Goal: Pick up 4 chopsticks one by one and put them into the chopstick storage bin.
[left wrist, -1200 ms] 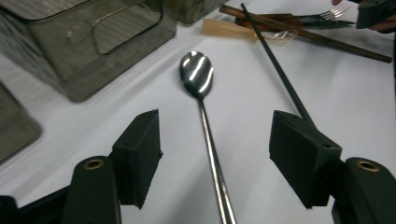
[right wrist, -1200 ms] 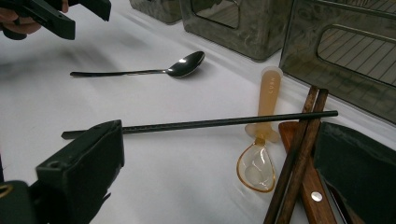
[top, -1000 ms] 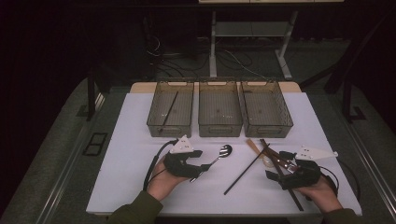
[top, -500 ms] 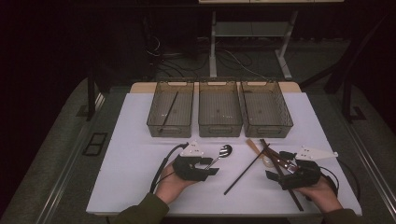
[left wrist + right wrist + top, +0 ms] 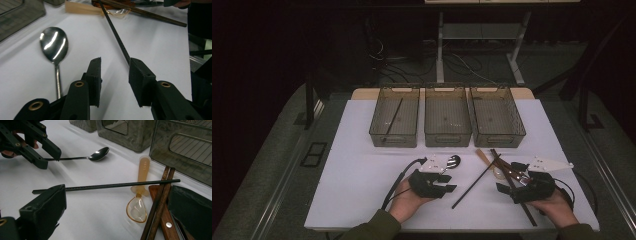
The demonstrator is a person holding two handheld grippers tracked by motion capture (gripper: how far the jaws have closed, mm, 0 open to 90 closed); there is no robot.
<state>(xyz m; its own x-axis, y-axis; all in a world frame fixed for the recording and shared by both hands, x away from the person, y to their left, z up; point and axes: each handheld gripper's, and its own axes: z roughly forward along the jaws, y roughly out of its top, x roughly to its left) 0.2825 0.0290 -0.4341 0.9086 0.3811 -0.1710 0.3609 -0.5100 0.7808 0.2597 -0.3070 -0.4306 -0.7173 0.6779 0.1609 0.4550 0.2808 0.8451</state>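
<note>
A long-handled metal spoon (image 5: 54,47) lies on the white table (image 5: 362,165) a little toward its near edge, its polished oval bowl catching the light and its thin handle running back under the left gripper (image 5: 448,184). That gripper's blocky black jaws have just been closing, yet they stand apart on bare tabletop with the handle beside the left jaw, not between them. Just to the right a slim black chopstick (image 5: 475,183) lies diagonally, dotted along its length. Past it sits a heap of cutlery: a translucent amber plastic spoon (image 5: 139,201) with "LUXN" moulded on its flat handle, two brown wooden chopsticks (image 5: 160,202) and a riveted wooden handle (image 5: 165,222). The right gripper (image 5: 512,187) rests over this heap, jaws spread, gripping nothing. Along the far edge stand three smoky clear plastic bins (image 5: 447,122), the left one holding another black chopstick (image 5: 393,119).
</note>
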